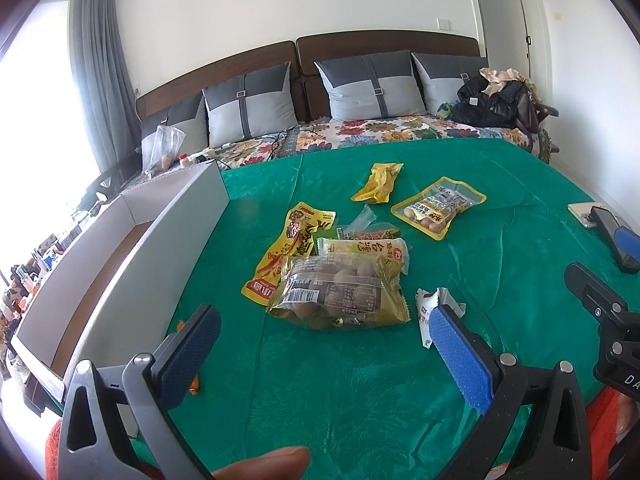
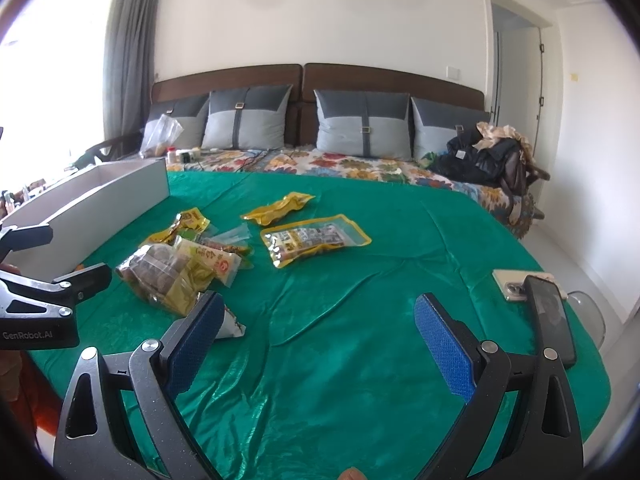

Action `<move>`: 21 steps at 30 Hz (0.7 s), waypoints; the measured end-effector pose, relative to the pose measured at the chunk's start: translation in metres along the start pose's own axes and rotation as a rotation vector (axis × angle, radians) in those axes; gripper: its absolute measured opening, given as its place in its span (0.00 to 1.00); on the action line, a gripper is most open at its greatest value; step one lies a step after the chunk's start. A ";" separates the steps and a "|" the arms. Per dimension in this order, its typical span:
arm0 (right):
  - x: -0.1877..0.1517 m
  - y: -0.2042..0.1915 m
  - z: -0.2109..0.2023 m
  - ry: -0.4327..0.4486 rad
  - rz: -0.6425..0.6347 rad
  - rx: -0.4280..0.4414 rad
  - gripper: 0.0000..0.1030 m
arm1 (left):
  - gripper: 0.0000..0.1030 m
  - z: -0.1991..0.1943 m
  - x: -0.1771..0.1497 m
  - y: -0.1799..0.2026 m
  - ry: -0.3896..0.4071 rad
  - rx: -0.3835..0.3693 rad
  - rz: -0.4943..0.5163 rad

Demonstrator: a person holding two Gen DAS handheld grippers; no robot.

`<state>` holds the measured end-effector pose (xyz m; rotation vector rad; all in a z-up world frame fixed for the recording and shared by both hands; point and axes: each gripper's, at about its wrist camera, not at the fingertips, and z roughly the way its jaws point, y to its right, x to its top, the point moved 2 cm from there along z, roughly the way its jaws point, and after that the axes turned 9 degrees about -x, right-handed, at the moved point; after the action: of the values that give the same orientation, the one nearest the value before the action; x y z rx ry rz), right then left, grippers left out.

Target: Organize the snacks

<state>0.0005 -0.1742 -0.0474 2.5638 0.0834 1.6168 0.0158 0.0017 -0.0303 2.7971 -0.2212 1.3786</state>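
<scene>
Green bedspread (image 1: 360, 380) carries the snack packets (image 1: 340, 272) in a loose heap beside the grey box (image 1: 132, 276), none boxed yet. Your left gripper (image 1: 320, 344) and right gripper (image 2: 320, 336) hover with jaws apart and empty. Take the egg pack (image 1: 340, 296) first; 2 phones (image 2: 536, 296) lie well clear.
</scene>
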 end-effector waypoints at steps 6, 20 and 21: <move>-0.001 -0.001 0.001 -0.001 -0.001 0.001 0.95 | 1.00 0.000 0.000 0.000 0.000 0.000 0.000; -0.003 -0.003 0.002 -0.006 -0.004 0.007 0.95 | 1.00 0.004 -0.003 -0.001 -0.013 0.002 -0.003; -0.002 -0.003 0.002 -0.006 -0.004 0.007 0.95 | 1.00 0.004 -0.003 -0.001 -0.015 0.003 -0.004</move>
<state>0.0016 -0.1717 -0.0508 2.5719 0.0936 1.6097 0.0173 0.0028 -0.0355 2.8093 -0.2146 1.3585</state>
